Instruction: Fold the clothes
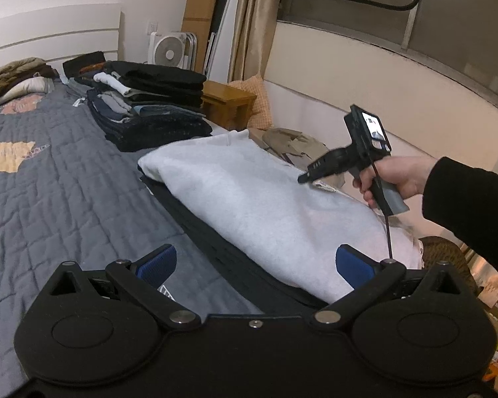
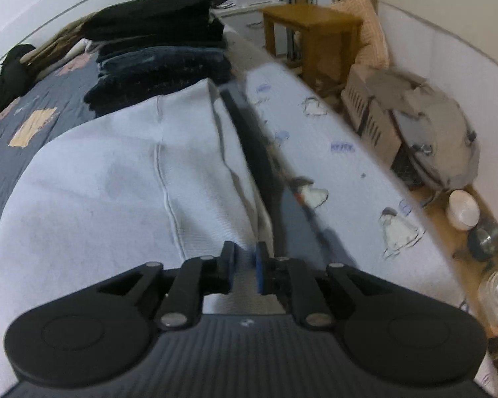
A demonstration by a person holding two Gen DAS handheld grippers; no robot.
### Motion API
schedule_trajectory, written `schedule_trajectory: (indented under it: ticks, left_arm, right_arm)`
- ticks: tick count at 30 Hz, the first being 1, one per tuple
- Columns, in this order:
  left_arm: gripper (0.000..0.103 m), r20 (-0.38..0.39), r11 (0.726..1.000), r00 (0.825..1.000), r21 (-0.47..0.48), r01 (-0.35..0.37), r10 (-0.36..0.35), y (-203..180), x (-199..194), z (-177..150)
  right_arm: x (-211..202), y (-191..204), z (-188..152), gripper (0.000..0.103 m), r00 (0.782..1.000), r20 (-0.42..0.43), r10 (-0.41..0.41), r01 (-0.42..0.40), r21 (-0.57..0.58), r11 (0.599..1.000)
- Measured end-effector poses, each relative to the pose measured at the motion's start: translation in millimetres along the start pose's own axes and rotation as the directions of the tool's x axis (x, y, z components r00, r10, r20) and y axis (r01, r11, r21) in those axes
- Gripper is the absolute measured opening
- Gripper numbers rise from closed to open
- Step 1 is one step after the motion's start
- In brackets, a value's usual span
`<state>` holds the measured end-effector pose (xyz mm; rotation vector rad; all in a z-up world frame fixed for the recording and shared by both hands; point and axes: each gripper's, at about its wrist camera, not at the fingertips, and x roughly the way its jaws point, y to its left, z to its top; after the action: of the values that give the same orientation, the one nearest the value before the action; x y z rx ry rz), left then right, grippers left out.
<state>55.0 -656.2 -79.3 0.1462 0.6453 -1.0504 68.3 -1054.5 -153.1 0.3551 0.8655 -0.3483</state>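
A white sweatshirt (image 1: 249,199) lies folded over a black folding board (image 1: 215,248) on the bed. My left gripper (image 1: 255,265) is open and empty, its blue pads (image 1: 159,262) spread over the near edge of the garment and board. My right gripper (image 1: 310,174) is seen from the side in the left wrist view, at the garment's far edge. In the right wrist view my right gripper (image 2: 245,267) is shut on a fold of the white sweatshirt (image 2: 116,182), beside the black board (image 2: 259,152).
A stack of folded dark clothes (image 1: 149,106) sits further up the grey quilt (image 1: 49,182). A wooden stool (image 1: 229,99), a fan (image 1: 169,49) and a beige bag (image 2: 425,132) stand beside the bed. Jars (image 2: 461,209) are on the floor.
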Motion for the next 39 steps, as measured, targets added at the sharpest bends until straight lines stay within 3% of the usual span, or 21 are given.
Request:
schedule_trajectory:
  ticks: [6,10,12,21,27,31,35,39]
  left_arm:
    - [0.103,0.005,1.0,1.0,-0.018,0.016,-0.016,-3.4,-5.9,0.0]
    - [0.103,0.019,0.999,0.999,-0.039,0.033,-0.033,-10.0,-10.1,-1.1]
    - [0.103,0.024,0.998,0.999,-0.043,0.042,-0.041,-15.0,-13.1,-1.4]
    - [0.103,0.04,0.998,0.997,-0.022,0.059,-0.058,-31.8,-31.8,-7.1]
    - [0.103,0.052,1.0,0.998,0.001,0.028,-0.028,-40.2,-32.7,-6.6]
    - [0.103,0.036,1.0,0.999,0.008,0.011,-0.012,-45.0,-33.3,-5.2]
    - [0.103,0.014,1.0,1.0,-0.006,-0.008,0.008,-45.8,-36.6,-2.0]
    - [0.103,-0.011,0.999,0.999,-0.012,-0.037,0.037,-47.0,-41.2,0.0]
  right_arm:
    - [-55.8,22.1,-33.9,0.02,0.989,0.034,0.145,-0.144,-0.022,0.989]
    - [-93.0,36.8,-56.4,0.037,0.969,0.055,0.241,-0.239,-0.04,0.97]
    - [-111.5,44.2,-67.7,0.039,0.956,0.064,0.288,-0.285,-0.049,0.957]
    - [-106.7,-3.1,-134.5,0.036,0.992,0.026,0.12,-0.121,0.03,0.992]
    - [-133.3,-10.3,-156.3,0.038,0.995,0.082,0.062,-0.064,0.026,0.998]
    - [-153.7,12.6,-159.3,0.055,0.995,0.1,0.003,-0.004,0.012,1.0]
    - [-174.3,28.5,-162.6,0.088,0.992,0.109,0.071,-0.074,0.024,0.997]
    - [-206.3,52.7,-174.0,0.098,0.986,0.159,0.041,-0.045,0.028,0.999]
